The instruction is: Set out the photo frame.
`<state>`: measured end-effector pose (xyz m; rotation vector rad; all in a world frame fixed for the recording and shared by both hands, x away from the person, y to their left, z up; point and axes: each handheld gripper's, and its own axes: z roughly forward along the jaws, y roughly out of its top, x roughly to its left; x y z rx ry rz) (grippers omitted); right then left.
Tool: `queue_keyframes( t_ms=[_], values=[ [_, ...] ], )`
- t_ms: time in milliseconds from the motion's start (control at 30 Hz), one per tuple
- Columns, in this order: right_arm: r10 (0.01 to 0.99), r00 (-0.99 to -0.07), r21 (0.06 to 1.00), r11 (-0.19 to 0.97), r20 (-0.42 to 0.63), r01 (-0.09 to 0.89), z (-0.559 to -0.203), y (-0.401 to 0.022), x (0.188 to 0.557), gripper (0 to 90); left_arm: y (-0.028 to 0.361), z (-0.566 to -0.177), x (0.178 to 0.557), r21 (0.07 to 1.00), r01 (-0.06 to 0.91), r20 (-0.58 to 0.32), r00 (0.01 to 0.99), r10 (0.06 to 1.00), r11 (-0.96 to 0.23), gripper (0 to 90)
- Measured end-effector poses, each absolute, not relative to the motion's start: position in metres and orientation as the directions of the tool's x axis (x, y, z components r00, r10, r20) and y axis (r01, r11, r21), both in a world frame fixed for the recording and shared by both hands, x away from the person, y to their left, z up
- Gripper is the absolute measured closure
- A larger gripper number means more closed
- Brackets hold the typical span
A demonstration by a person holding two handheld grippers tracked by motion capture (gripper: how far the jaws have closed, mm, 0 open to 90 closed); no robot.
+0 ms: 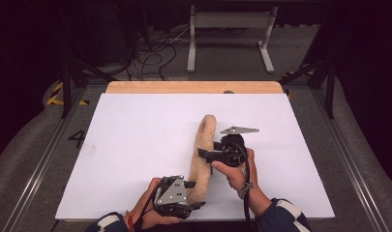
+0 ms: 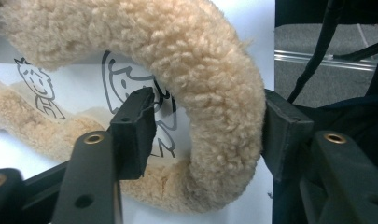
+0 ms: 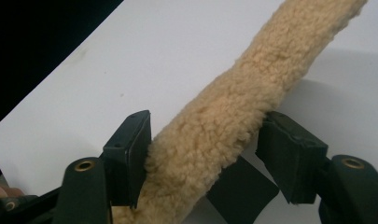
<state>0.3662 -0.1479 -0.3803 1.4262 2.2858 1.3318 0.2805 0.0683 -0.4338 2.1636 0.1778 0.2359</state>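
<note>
A long tan fleece strip (image 1: 203, 140) lies on the white table top (image 1: 135, 145), running from the middle toward the near edge. My left gripper (image 1: 194, 194) straddles its near end, which curls over and shows a white lining with cartoon drawings (image 2: 126, 79). In the left gripper view the fleece strip (image 2: 210, 70) rests against the right pad, and a gap separates it from the left pad (image 2: 133, 133). My right gripper (image 1: 205, 155) straddles the middle of the strip from the right. Its pads (image 3: 130, 154) sit at the fleece strip's (image 3: 233, 102) sides without squeezing it.
The table's wooden far edge (image 1: 193, 87) lies beyond the white top. A grey metal stand (image 1: 230, 21) and loose cables (image 1: 150, 53) are on the floor behind. The near table edge runs just under my left hand (image 1: 150, 212).
</note>
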Motion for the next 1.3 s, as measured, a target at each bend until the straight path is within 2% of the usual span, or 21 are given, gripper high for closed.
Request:
queue_keyframes(
  t_ms=[133,233,333,533,567,600,667,700,767,833,967,1100,1300],
  values=[
    [0.789,-0.518,0.712,0.151,0.331,0.686,-0.38,-0.141,0.369,36.4,0.073,-0.433,0.274,0.804,0.049,0.09,0.975,0.202,-0.592,31.3],
    [0.779,-0.507,0.673,0.153,0.369,0.723,-0.383,-0.138,0.375,34.5,0.091,-0.426,0.271,0.82,0.056,0.098,0.967,0.235,-0.57,21.9],
    [0.772,-0.503,0.641,0.165,0.389,0.749,-0.382,-0.136,0.38,33.9,0.12,-0.424,0.272,0.824,0.09,0.095,0.952,0.293,-0.56,18.6],
    [0.753,-0.5,0.553,0.218,0.429,0.804,-0.379,-0.14,0.392,35.0,0.172,-0.44,0.286,0.764,0.217,0.084,0.9,0.428,-0.607,17.0],
    [0.753,-0.502,0.547,0.229,0.425,0.805,-0.378,-0.14,0.393,35.7,0.172,-0.44,0.286,0.764,0.217,0.084,0.9,0.428,-0.607,17.0],
    [0.753,-0.502,0.547,0.229,0.425,0.805,-0.378,-0.14,0.393,35.7,0.18,-0.443,0.288,0.757,0.247,0.076,0.886,0.457,-0.605,17.0],
    [0.755,-0.508,0.536,0.248,0.416,0.807,-0.375,-0.14,0.394,37.8,0.2,-0.448,0.295,0.728,0.375,0.006,0.834,0.552,-0.574,17.7],
    [0.755,-0.508,0.536,0.248,0.416,0.807,-0.375,-0.14,0.394,37.8,0.2,-0.448,0.295,0.728,0.375,0.006,0.834,0.552,-0.574,18.4],
    [0.757,-0.537,0.535,0.298,0.372,0.791,-0.369,-0.138,0.393,45.0,0.203,-0.447,0.297,0.734,0.404,-0.026,0.82,0.572,-0.546,18.5],
    [0.756,-0.551,0.541,0.316,0.352,0.78,-0.366,-0.137,0.392,47.9,0.203,-0.444,0.298,0.747,0.401,-0.044,0.826,0.562,-0.53,18.4],
    [0.756,-0.576,0.536,0.36,0.312,0.763,-0.363,-0.135,0.393,50.6,0.2,-0.444,0.296,0.743,0.396,-0.044,0.834,0.55,-0.54,18.4],
    [0.746,-0.618,0.546,0.419,0.249,0.726,-0.355,-0.133,0.393,59.8,0.199,-0.446,0.297,0.734,0.403,-0.048,0.833,0.551,-0.547,18.5],
    [0.714,-0.658,0.537,0.467,0.24,0.703,-0.353,-0.129,0.397,61.4,0.197,-0.446,0.297,0.734,0.4,-0.053,0.84,0.54,-0.549,18.6]
  ],
)
